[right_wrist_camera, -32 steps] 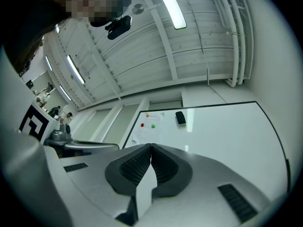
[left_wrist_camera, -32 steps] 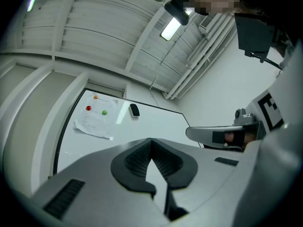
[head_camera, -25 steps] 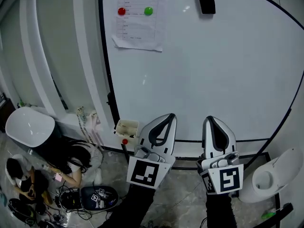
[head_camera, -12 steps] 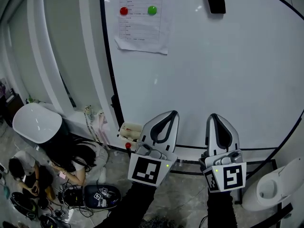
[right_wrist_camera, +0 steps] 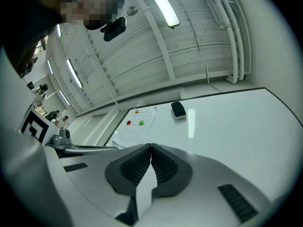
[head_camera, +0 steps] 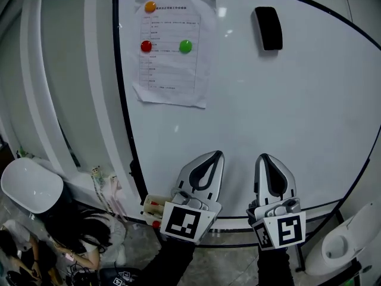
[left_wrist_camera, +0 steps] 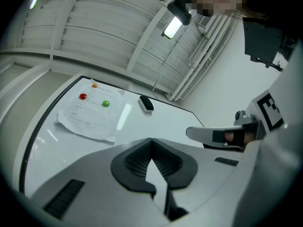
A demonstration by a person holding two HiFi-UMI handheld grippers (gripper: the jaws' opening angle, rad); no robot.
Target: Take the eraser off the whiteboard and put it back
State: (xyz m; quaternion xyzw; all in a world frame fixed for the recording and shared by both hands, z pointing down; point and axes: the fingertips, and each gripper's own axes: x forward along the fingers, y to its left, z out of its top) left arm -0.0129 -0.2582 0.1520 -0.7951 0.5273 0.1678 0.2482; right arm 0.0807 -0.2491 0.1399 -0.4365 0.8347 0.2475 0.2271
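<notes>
A black eraser (head_camera: pixel 268 28) sticks high on the whiteboard (head_camera: pixel 286 112), right of a taped paper sheet. It also shows as a small dark block in the left gripper view (left_wrist_camera: pixel 146 103) and in the right gripper view (right_wrist_camera: pixel 178 109). My left gripper (head_camera: pixel 212 155) and right gripper (head_camera: pixel 268 158) hang side by side near the board's lower edge, far below the eraser. Both point up toward the board. Each has its jaws shut with nothing between the pads (left_wrist_camera: pixel 150 142) (right_wrist_camera: pixel 151 148).
A paper sheet (head_camera: pixel 171 52) is held on the board by orange, red (head_camera: pixel 146 46) and green (head_camera: pixel 186 46) magnets. A small tray with markers (head_camera: pixel 153 207) hangs at the board's lower left. On the floor at left are a white dome (head_camera: pixel 30 186) and a person crouching (head_camera: pixel 77 243).
The view has tilted up, so the whole top of the board and the eraser now show lower in the frame. Both grippers stay shut and have risen toward the board.
</notes>
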